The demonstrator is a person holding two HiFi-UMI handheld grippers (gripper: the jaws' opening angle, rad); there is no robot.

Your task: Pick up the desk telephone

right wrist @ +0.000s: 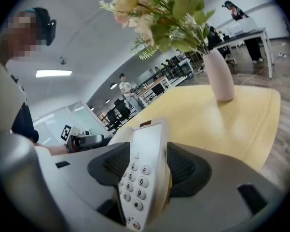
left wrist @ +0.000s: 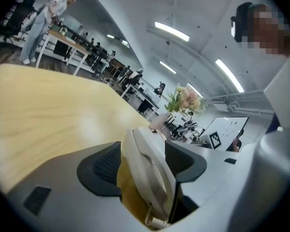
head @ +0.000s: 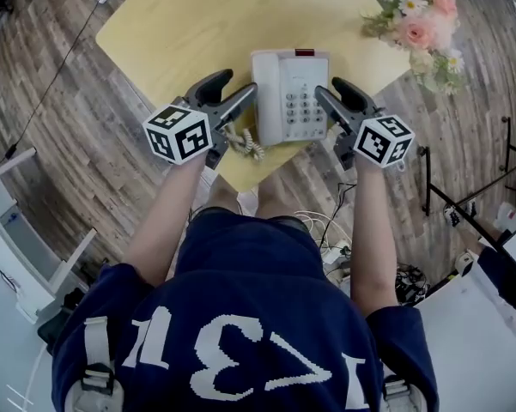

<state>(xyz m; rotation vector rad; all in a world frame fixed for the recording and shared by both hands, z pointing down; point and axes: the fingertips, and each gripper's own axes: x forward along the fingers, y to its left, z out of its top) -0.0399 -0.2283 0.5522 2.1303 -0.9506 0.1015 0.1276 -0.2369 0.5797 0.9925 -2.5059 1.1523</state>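
Left gripper view: found jaws of the left gripper (left wrist: 145, 154) open astride the handset edge of the desk telephone (left wrist: 150, 178); right gripper (right wrist: 147, 161) likewise open astride the keypad edge. Flanked, probably for a level lift off the table (head: 180, 24), upper centre of head view. Could not see its underside.

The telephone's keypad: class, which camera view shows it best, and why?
The head view: it looks down on the keypad, all keys facing the camera, unblocked. The right gripper view shows it foreshortened, close between the jaws. The left gripper view shows only the handset side, no keys.
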